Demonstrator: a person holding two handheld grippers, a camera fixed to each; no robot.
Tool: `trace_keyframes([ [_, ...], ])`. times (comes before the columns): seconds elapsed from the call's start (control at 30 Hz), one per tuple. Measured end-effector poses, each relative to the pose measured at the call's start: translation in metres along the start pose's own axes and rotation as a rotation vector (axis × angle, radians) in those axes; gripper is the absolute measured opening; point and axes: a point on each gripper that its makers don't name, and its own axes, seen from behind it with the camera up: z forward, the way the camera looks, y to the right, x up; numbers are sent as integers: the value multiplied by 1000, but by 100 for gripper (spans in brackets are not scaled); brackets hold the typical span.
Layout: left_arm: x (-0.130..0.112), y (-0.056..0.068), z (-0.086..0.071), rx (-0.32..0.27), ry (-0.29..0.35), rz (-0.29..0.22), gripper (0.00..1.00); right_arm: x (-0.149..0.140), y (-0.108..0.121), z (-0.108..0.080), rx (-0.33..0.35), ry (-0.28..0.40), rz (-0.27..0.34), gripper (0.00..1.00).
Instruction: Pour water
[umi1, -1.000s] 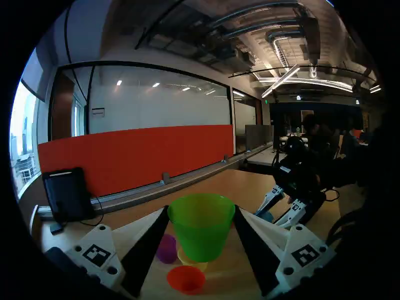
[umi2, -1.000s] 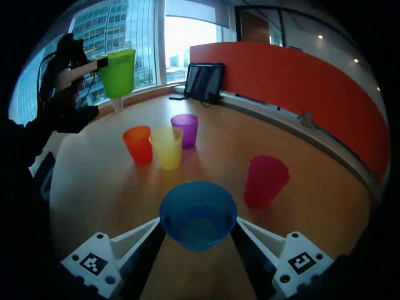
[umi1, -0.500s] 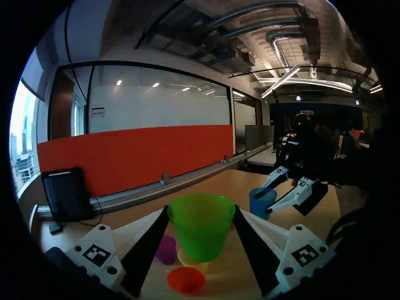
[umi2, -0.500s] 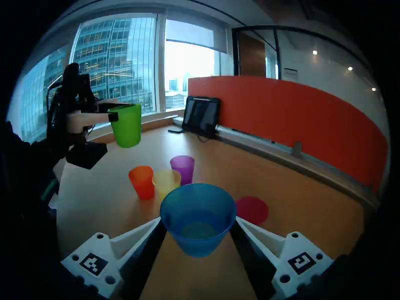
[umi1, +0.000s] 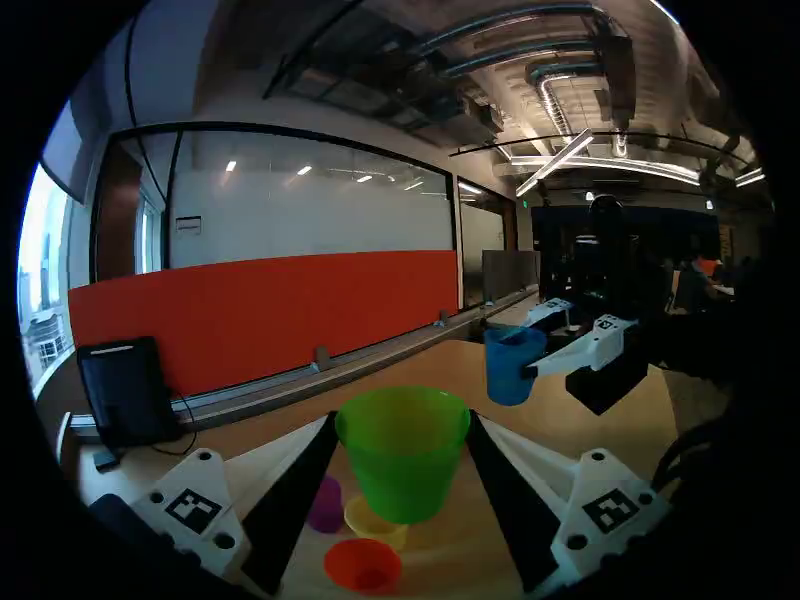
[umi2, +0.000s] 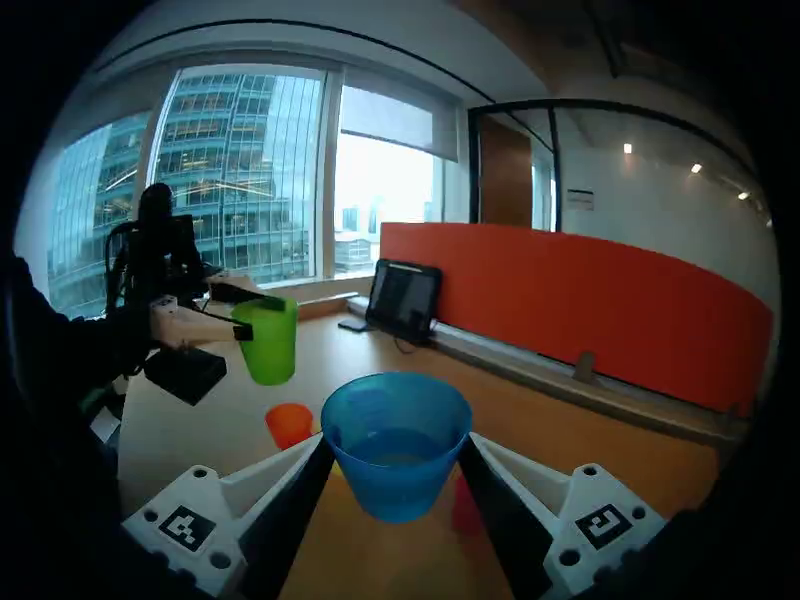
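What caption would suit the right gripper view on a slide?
The right gripper holds a blue cup of water over a wooden table, facing the left gripper with its green cup.

No legible text, brand, number or sign is found in either view. Black-and-white square coded markers (umi1: 192, 510) are carried on the finger bases of the left gripper (umi1: 400, 425) and of the right gripper (umi2: 396, 442) (patterns only, no characters). A small white notice (umi1: 187, 226) is fixed to the glass partition (umi1: 300, 210); its print is too small to be read.
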Motion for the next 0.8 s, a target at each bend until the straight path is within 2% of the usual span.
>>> trace_keyframes([
  [0.4,0,2,3,-10,1,-3,90,44,6,0,-12,103,-16,88],
  [0.8,0,6,6,-23,3,0,90,74,11,1,-23,165,-31,89],
])
